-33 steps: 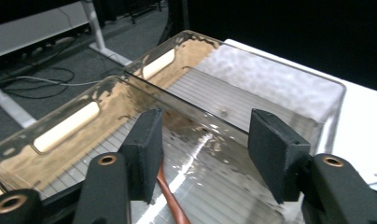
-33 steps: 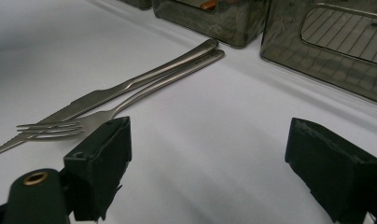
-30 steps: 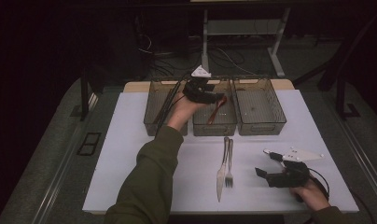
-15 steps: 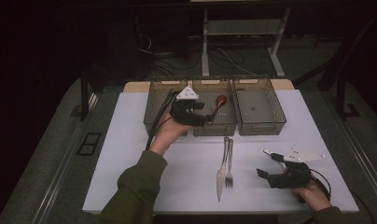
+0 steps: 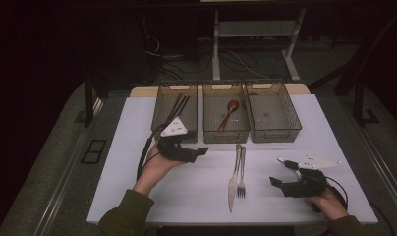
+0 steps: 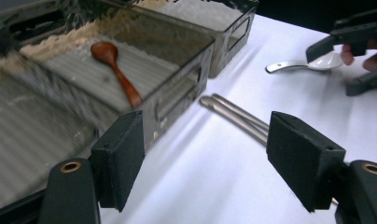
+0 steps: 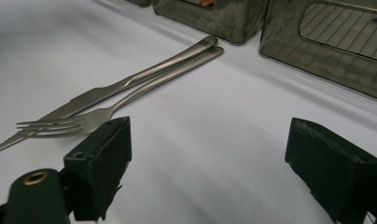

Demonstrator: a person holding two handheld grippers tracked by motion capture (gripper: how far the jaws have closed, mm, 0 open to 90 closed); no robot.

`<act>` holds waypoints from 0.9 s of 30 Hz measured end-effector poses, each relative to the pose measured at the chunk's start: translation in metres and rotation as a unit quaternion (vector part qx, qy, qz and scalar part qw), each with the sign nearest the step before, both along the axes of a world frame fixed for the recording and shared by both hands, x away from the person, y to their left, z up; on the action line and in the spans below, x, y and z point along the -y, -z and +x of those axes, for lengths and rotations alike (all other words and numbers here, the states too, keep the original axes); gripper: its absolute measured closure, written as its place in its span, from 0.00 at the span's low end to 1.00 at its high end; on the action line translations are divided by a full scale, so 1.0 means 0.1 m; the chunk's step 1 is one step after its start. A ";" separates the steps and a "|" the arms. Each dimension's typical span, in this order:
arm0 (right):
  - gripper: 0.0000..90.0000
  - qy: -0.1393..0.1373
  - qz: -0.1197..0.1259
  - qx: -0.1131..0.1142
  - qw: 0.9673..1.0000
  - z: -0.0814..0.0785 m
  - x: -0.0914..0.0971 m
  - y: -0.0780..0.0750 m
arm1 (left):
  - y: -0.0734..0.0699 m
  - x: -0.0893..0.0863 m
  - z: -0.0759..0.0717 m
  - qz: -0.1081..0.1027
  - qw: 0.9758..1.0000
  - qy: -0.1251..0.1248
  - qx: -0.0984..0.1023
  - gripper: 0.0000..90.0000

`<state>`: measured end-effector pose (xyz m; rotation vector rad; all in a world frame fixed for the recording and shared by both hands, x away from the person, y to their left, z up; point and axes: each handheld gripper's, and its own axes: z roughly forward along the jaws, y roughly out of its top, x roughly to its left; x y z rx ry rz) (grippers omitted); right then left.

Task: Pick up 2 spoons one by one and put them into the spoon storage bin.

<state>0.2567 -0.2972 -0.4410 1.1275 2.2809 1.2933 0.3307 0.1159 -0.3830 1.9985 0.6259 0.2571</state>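
My left gripper (image 5: 199,151) hovers over the white mat just in front of the left bin (image 5: 163,110), jaws pointing right. In the left gripper view the left gripper (image 6: 205,163) is open; its jaws have just been opening and nothing is between them. A reddish wooden spoon (image 5: 229,113) (image 6: 116,70) lies in the middle bin (image 5: 209,132). A steel knife (image 5: 233,179) and fork (image 5: 241,174) lie side by side mid-mat. My right gripper (image 5: 279,181) (image 7: 210,172) rests open at the front right, aimed at the fork (image 7: 107,114) and knife (image 7: 130,86).
Dark chopsticks (image 5: 177,105) lie in the left bin. The right bin (image 5: 290,118) holds nothing. A white spoon (image 5: 286,162) (image 6: 298,65) lies on the mat beside the right gripper. The mat's front edge is close to both hands.
My left hand has pulled back from over the middle bin to the left and down toward the mat, jaws spreading wider. The wooden spoon stays in the bin. The right hand has not moved.
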 end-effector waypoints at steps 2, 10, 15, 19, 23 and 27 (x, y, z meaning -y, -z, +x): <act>0.16 0.002 0.001 -0.002 1.000 0.01 0.00 0.00 | 0.05 -0.09 -0.08 0.001 1.000 -0.007 -0.004 0.28; 0.16 0.005 0.001 0.000 1.000 0.01 0.01 0.00 | 0.26 -0.33 -0.33 -0.002 1.000 -0.017 -0.013 0.22; 0.16 0.006 0.000 -0.001 1.000 0.01 0.02 0.00 | 0.34 -0.38 -0.47 -0.004 1.000 -0.015 -0.012 0.17; 0.16 0.001 -0.002 -0.003 1.000 0.00 0.02 -0.03 | 0.40 -0.40 -0.56 -0.004 1.000 -0.015 -0.016 0.12; 0.16 0.003 -0.016 -0.001 1.000 0.01 0.04 -0.08 | 0.42 -0.38 -0.59 0.000 1.000 -0.007 -0.017 0.04; 0.15 0.000 -0.016 -0.006 1.000 0.04 0.14 -0.16 | 0.46 -0.36 -0.59 0.003 1.000 -0.007 -0.021 0.00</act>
